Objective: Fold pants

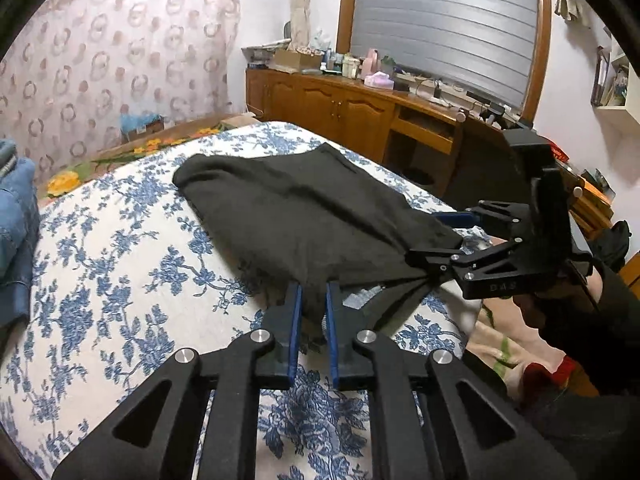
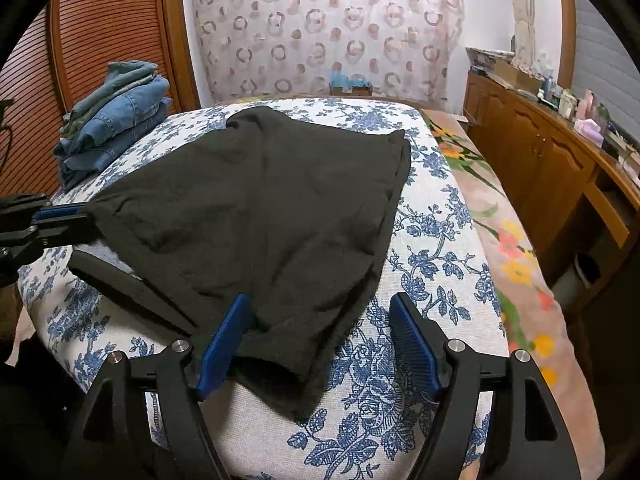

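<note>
Dark grey pants (image 1: 296,208) lie folded on the blue-flowered bed cover (image 1: 120,272); they also show in the right wrist view (image 2: 260,208). My left gripper (image 1: 313,292) is nearly closed on the near edge of the pants, with cloth between the blue pads. It appears at the left of the right wrist view (image 2: 60,216), pinching the cloth's corner. My right gripper (image 2: 320,320) is open, its jaws wide apart around the near corner of the pants, which lies between them on the bed. In the left wrist view the right gripper (image 1: 444,240) sits at the pants' right edge.
A stack of folded jeans (image 2: 116,120) sits at the bed's far left. A wooden dresser (image 2: 540,160) with clutter runs along the right. A flowered blanket (image 2: 516,264) lies beside the bed cover. A patterned curtain (image 2: 320,28) hangs behind.
</note>
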